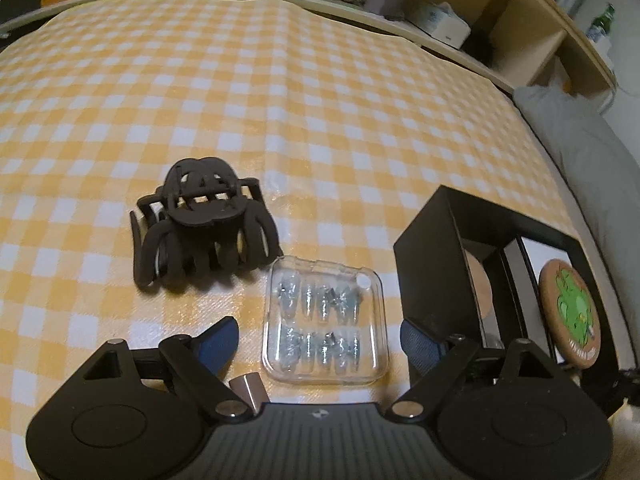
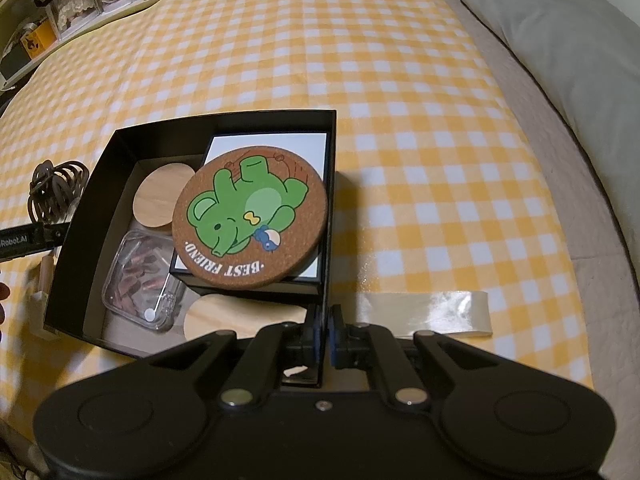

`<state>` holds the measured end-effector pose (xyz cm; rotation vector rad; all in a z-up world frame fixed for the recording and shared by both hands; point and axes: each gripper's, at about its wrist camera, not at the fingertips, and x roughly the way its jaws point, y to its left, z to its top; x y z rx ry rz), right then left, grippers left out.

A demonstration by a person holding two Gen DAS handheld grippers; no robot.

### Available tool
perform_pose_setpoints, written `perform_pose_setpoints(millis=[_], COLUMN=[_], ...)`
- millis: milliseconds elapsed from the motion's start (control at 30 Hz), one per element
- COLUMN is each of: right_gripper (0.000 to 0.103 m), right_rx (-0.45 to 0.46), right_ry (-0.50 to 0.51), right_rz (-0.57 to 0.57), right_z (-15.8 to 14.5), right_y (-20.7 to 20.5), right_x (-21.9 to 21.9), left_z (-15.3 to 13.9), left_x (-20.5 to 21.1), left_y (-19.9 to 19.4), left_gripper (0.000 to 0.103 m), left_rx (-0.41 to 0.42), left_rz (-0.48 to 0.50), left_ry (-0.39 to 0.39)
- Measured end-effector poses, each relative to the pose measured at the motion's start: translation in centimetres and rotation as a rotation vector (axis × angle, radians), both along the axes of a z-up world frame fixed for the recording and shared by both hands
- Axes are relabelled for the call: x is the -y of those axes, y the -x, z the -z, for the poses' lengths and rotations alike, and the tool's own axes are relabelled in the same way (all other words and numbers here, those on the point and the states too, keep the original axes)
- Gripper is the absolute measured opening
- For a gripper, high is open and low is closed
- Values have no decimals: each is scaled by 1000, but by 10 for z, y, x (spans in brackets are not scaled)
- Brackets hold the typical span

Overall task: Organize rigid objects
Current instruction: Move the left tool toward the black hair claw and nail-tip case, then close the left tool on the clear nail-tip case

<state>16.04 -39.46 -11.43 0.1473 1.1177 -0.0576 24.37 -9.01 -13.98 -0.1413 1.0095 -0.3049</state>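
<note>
Yellow-and-white checked cloth [image 1: 280,92] covers the surface. Left hand-held gripper [image 1: 320,342] hangs open over a clear plastic case [image 1: 325,322] of small silvery pieces, blue pads on either side of it, not touching it. Dark brown hair claw clip [image 1: 204,232] lies just behind and left of the case. Black open box [image 2: 120,184] sits to the right. Right hand-held gripper [image 2: 325,330] is clamped on the box's near right wall. Inside the box: two round wooden discs [image 2: 162,200], a second clear case [image 2: 140,276] with reddish-brown pieces, and a flat black-framed white card [image 2: 268,144], with a cork coaster [image 2: 250,216] showing a green bear resting on it. Strip of glossy tape [image 2: 428,312] lies on the cloth right of the box. Grey pillow [image 2: 560,40] at far right.
</note>
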Motion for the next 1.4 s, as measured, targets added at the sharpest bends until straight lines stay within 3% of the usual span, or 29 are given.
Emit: perform_pose_setpoints(millis=[367,600,767,967,1133,1300,1400], right_gripper=[5,5,5,5,5,5,5], right_rx=[1,0,-1,-1,0,-1,-1], right_ry=[0,3,2,3,3,3,4], right_rz=[0,-1,-1,-1,-1,-1,-1], right_z=[0,0,0,1,0,1,0], right_y=[-1,0,-1,0,-1,0,0], right_x=[-1,-1,-1,-1,-1,-1,-1], left_z=[8,4,0,-6,-6,3,11], left_x=[1,-19,-37,-29,-14,4,6], left_y=[3,1,-3,3,14,31,35], left_gripper=[97,97,95,80,80,81,82], left_rx=[62,69,52,98,120,177,193], left_rz=[43,-35,-83,110,255,421,452], left_ry=[-78,-148,-122,-127,-104,-206,-262])
